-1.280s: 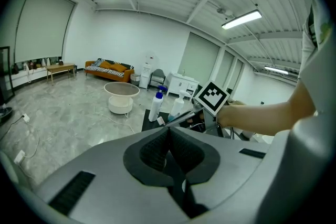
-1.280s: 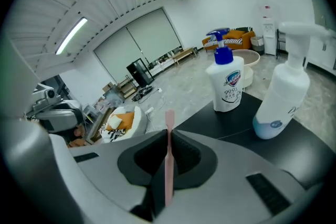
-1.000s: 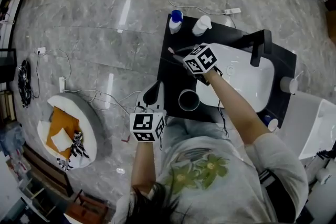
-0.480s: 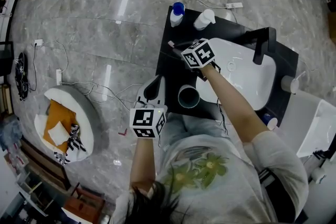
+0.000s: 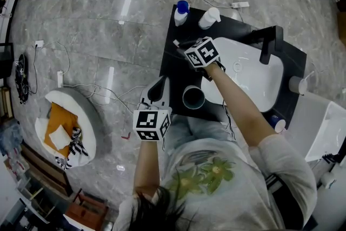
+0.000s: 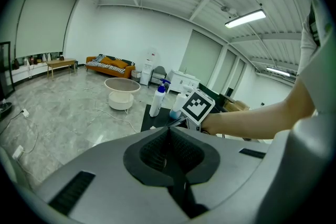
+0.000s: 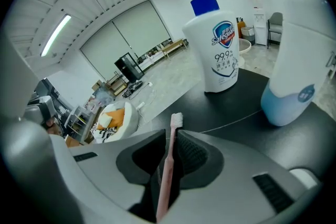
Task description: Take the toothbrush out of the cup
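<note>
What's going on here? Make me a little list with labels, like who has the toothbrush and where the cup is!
Toothbrush: pink, out of the cup, clamped in the right gripper
Cup: empty, upright on the black counter, beside the sink
Left gripper: shut, holding nothing
Bottles: blue-pump soap bottle and white bottle, standing on the counter
</note>
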Demonstrator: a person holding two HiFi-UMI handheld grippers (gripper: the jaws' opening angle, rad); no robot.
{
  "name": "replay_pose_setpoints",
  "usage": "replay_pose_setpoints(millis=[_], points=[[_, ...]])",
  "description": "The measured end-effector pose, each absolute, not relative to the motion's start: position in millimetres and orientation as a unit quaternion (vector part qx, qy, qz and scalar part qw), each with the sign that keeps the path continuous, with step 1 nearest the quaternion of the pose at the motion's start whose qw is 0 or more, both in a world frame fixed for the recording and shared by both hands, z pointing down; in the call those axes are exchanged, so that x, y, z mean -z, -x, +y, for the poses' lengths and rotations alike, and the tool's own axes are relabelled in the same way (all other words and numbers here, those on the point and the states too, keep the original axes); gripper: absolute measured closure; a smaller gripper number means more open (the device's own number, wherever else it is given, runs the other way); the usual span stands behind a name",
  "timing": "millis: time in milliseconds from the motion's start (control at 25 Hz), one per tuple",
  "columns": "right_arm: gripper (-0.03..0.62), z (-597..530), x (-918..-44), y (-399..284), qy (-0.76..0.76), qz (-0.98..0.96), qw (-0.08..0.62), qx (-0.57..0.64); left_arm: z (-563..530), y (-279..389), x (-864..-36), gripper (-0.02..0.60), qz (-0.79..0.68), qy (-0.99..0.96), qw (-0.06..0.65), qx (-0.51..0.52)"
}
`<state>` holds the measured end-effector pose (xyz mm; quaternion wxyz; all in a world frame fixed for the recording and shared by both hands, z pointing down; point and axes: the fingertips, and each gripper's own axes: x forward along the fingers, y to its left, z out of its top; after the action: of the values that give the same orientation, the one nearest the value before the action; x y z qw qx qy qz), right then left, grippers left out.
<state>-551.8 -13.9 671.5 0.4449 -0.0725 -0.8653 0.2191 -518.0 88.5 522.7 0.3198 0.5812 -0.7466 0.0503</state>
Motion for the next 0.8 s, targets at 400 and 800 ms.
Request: replay_pose_setpoints(millis=[400, 800], points=[[0.539, -30.3, -570.9, 536.9, 0.039, -0.921, 0.337, -0.193, 91.8, 514.5, -479.9, 0.563, -0.750, -0.598, 0.282, -0.015], [0.546, 16.0, -429.4, 470.5, 0.049, -0.972, 0.196, -0.117, 104.3, 494.2, -406.9, 0.563, -0.758, -0.619, 0.205, 0.022]])
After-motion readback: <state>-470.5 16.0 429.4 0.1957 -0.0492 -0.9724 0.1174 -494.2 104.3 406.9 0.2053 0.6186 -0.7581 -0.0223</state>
